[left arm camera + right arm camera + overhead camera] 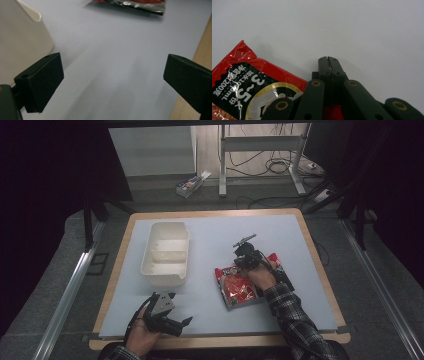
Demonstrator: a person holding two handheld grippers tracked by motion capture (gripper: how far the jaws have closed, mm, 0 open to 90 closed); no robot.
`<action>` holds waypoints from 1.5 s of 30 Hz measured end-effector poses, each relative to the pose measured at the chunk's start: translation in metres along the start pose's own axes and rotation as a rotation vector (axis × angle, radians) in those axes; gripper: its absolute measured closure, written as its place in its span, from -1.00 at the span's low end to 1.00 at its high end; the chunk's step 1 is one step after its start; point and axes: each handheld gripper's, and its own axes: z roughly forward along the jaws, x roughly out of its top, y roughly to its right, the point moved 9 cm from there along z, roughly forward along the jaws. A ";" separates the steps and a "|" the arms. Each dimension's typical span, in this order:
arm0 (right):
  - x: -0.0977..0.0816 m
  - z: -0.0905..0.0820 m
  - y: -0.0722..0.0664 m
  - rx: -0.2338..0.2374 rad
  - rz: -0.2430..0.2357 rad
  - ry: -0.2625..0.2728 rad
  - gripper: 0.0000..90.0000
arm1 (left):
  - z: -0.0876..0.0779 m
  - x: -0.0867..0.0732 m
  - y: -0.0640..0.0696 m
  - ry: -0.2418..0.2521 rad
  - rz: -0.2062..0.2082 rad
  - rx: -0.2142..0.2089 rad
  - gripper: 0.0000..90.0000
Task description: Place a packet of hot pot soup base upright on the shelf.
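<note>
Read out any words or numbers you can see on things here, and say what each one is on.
"3~5": on the red packet, right gripper view.
"200" with small characters beside it: same packet, too uncertain to quote further.
Lettering on the packet's edge in the left gripper view: too blurred.
White container: no text.

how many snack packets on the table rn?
1. One red packet lies on the mat right of the white bin, under the right gripper. More may be hidden beneath the hand and sleeve.
</note>
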 end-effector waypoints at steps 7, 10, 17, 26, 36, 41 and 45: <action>-0.002 -0.005 -0.004 0.020 -0.015 0.042 0.87 | 0.001 0.001 0.002 -0.008 -0.004 -0.003 -0.93; 0.000 -0.013 -0.006 0.029 -0.034 0.081 0.53 | 0.003 0.001 0.001 -0.015 -0.021 -0.001 -0.92; -0.007 -0.035 -0.007 0.013 -0.061 0.129 0.08 | 0.006 0.006 0.000 -0.026 -0.032 0.009 -0.90; -0.022 -0.054 -0.007 0.021 -0.066 0.159 -0.28 | 0.016 0.019 0.003 -0.010 -0.027 -0.036 -0.91; -0.032 -0.072 -0.006 0.025 -0.063 0.191 -0.55 | 0.028 0.034 0.007 -0.008 -0.025 -0.050 -0.74; -0.041 -0.078 -0.006 0.031 -0.082 0.195 -0.66 | 0.035 0.044 0.010 -0.001 -0.024 -0.070 -0.60; -0.048 -0.084 -0.006 0.033 -0.077 0.194 -0.76 | 0.043 0.054 0.013 0.001 -0.007 -0.090 -0.49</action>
